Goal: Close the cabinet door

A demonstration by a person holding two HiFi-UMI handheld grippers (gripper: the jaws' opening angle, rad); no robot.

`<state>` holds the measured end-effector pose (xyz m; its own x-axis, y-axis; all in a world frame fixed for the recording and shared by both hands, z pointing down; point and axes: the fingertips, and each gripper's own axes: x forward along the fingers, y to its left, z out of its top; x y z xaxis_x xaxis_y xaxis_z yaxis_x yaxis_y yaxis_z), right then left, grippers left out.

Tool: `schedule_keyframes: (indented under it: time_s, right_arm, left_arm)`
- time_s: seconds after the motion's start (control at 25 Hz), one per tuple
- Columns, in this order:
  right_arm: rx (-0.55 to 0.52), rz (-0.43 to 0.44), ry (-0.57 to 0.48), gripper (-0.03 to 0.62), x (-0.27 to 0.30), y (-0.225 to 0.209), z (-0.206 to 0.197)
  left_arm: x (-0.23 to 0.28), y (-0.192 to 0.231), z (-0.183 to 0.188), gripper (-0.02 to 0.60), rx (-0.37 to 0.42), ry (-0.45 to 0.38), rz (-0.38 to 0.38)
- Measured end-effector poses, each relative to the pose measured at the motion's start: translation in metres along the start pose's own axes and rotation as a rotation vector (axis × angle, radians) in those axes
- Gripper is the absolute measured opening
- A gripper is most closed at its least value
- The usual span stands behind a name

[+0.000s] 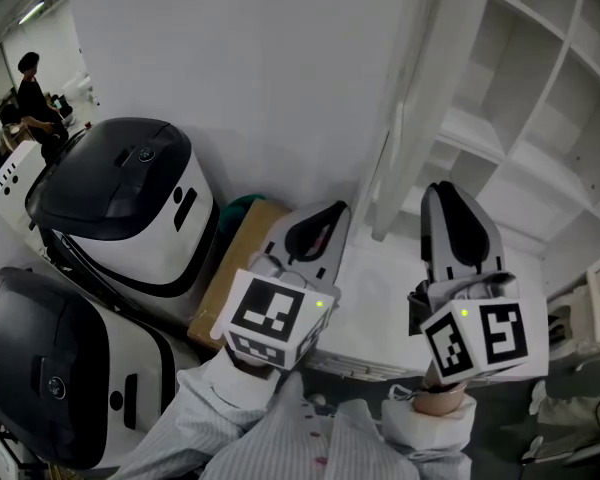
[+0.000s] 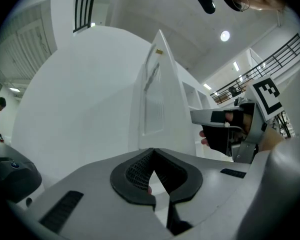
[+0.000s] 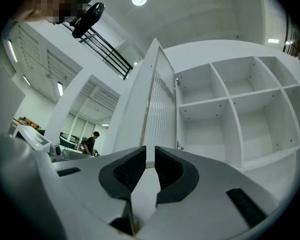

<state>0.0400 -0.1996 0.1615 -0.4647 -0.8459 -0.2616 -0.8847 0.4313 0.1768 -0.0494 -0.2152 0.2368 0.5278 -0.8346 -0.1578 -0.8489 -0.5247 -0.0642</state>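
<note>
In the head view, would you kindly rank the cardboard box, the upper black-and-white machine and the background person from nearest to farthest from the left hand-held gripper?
1. The cardboard box, just beside the left hand-held gripper.
2. The upper black-and-white machine, further left.
3. The person, far off at top left.

Industrial lab hall: bulky black-white machines [image 1: 120, 203], mezzanine railing [image 2: 285, 51] — recessed ceiling lights [image 2: 225, 35].

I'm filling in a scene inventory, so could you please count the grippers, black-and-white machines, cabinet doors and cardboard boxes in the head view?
Grippers: 2, the left gripper and the right gripper
Black-and-white machines: 2, the upper machine and the lower machine
Cabinet door: 1, open
Cardboard box: 1
Total: 6
</note>
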Motion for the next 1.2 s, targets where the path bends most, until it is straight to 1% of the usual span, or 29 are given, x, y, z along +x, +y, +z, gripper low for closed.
schedule_keyframes:
  time_s: [0.12,0.16,0.24,0.44,0.56,0.76,1.0,1.2]
  right_arm:
    - [0.003,0.027,-0.008,0.021,0.001,0.007,0.010]
    - [0.005,0.041,-0.010,0.039,0.001,0.011,0.013]
    - [0.013,0.069,-0.015,0.102,0.002,0.017,0.018]
    - [0.013,0.085,-0.038,0.129,-0.004,0.020,0.033]
    - [0.008,0.114,-0.047,0.147,-0.007,0.029,0.040]
    - [-0.006,0.159,-0.015,0.189,0.003,0.048,0.035]
    - [0.004,0.141,0.024,0.196,0.019,0.050,0.021]
    - [-0.038,0.067,0.047,0.196,0.029,0.044,0.012]
  left_arm:
    - [0.002,0.001,0.000,0.011,0.003,0.004,-0.007]
    - [0.002,0.001,-0.001,0.009,0.002,0.005,-0.008]
    - [0.003,0.002,-0.001,0.009,0.002,0.005,-0.010]
    - [0.001,0.004,0.000,0.009,0.001,0.002,-0.009]
    - [0.000,0.006,0.001,0.009,0.002,-0.001,-0.005]
    - [-0.002,0.005,0.002,0.011,0.002,-0.001,-0.008]
    - [-0.008,0.008,0.000,0.010,-0.007,0.004,-0.006]
    - [-0.013,0.017,-0.002,0.009,-0.006,0.008,0.010]
